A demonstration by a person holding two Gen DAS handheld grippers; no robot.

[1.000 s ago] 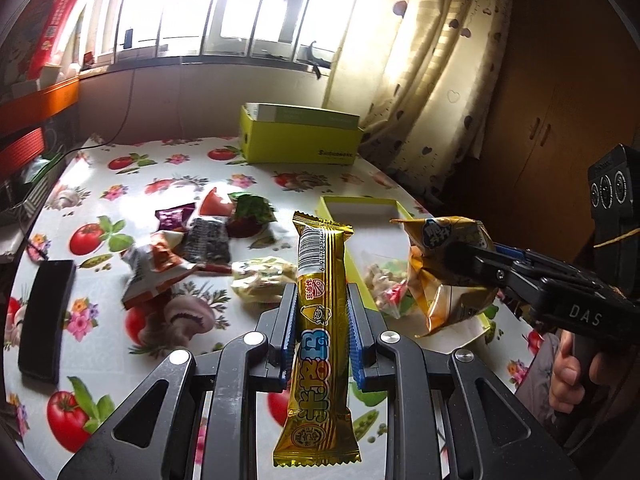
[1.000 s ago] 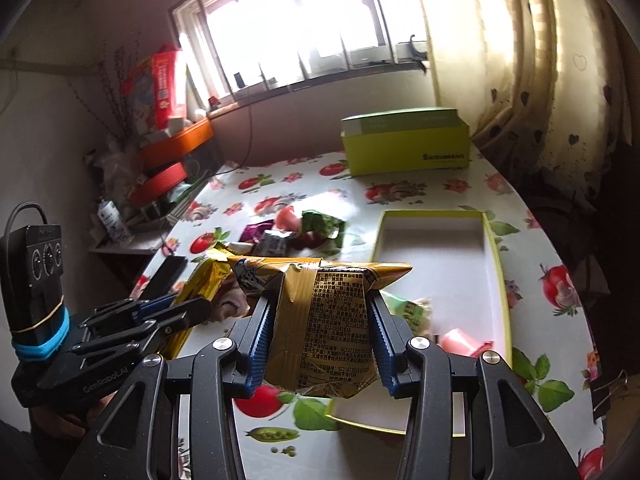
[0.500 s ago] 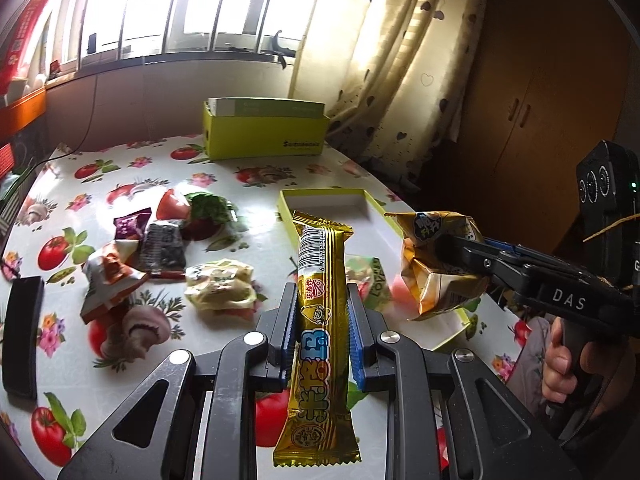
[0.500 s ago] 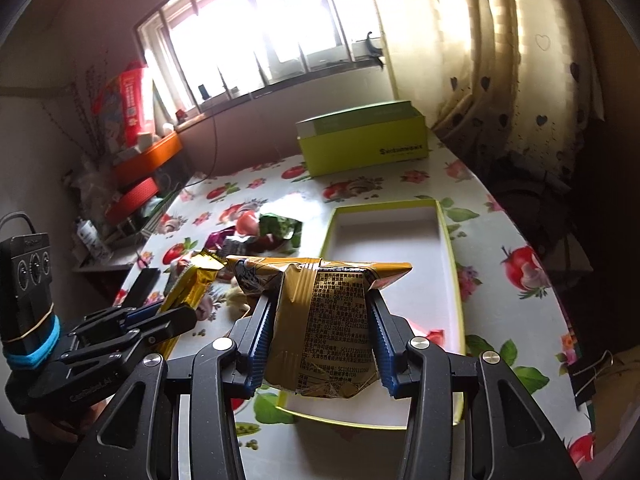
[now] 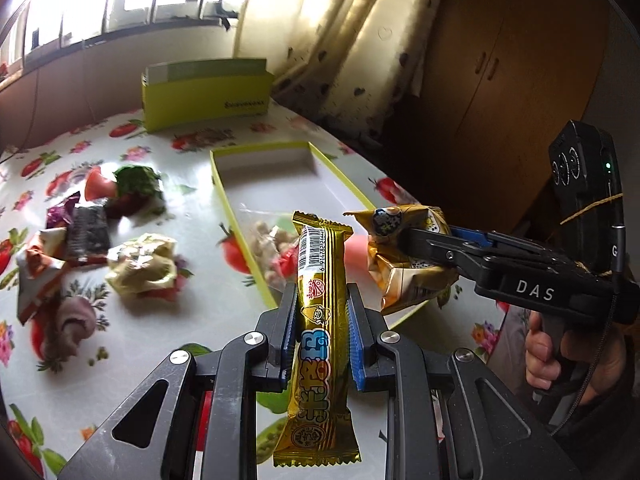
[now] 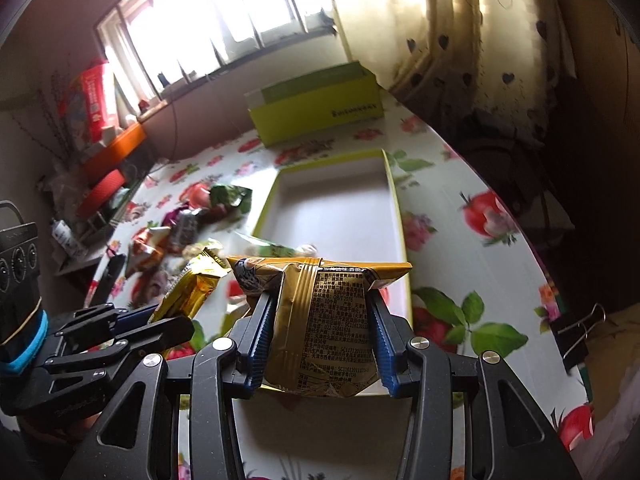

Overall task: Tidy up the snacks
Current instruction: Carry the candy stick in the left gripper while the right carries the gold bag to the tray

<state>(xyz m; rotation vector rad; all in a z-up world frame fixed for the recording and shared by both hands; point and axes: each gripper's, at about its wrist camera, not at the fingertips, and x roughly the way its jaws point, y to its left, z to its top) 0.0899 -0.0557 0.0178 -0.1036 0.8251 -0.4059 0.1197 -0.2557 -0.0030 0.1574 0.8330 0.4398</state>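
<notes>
Over the tray [image 6: 398, 216], the left gripper [image 5: 318, 316] grips a gold bar [image 5: 320, 320] and the right gripper [image 6: 320, 320] a gold pouch [image 6: 320, 320]; released together, either snack could strike the rim and fall outside.

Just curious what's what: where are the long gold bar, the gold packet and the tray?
Gold bar [image 5: 320, 320], left wrist view, its middle.
Gold packet [image 6: 324, 320], right wrist view, printed back.
Tray [image 6: 340, 208], right wrist view, bare floor.

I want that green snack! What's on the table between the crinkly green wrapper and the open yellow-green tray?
Nothing: between the crinkly green wrapper and the open yellow-green tray lies only bare flowery tablecloth, seen in the left wrist view.
</notes>
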